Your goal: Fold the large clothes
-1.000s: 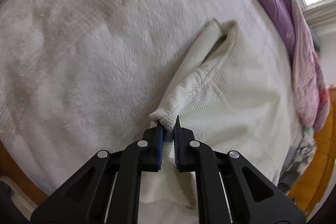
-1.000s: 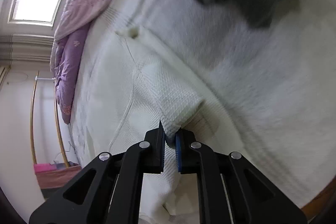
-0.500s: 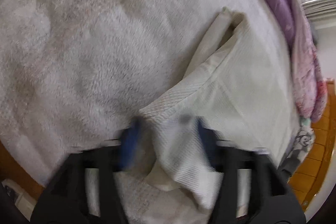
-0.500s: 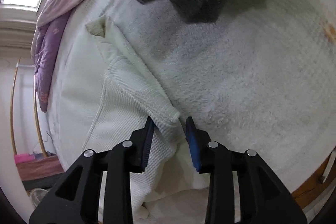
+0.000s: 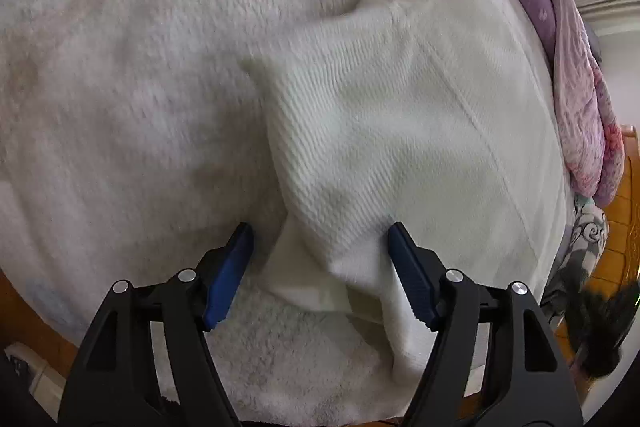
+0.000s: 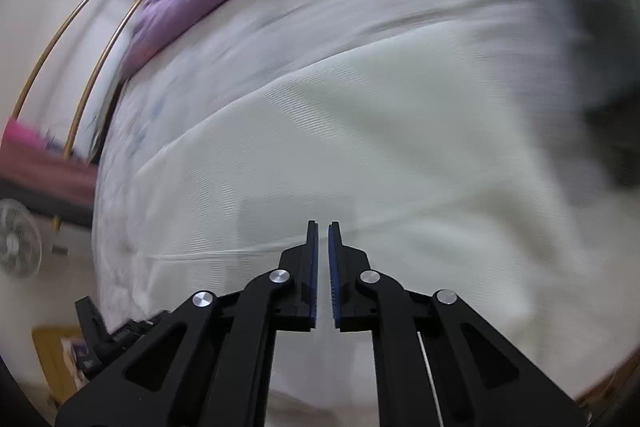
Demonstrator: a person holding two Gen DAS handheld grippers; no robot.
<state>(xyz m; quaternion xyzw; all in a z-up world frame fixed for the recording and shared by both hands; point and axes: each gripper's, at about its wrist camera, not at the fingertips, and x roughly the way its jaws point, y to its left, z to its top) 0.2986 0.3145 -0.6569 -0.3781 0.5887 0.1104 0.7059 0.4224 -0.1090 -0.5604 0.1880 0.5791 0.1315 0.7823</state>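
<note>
Fluffy white blanket (image 5: 120, 75) covers the bed, and the cream knitted garment (image 5: 400, 131) lies on it. Left tongs (image 5: 320, 239) stand wide apart over its folded corner, gripping nothing. Right tongs (image 6: 323, 227) are almost closed, empty, above the garment.

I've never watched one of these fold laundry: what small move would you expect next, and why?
Probably pulling the left gripper back from the white knit garment. Its jaws stand wide open and the folded corner lies loose between them on the fluffy blanket. The right gripper, nearly closed and empty, is blurred over the cloth.
</note>
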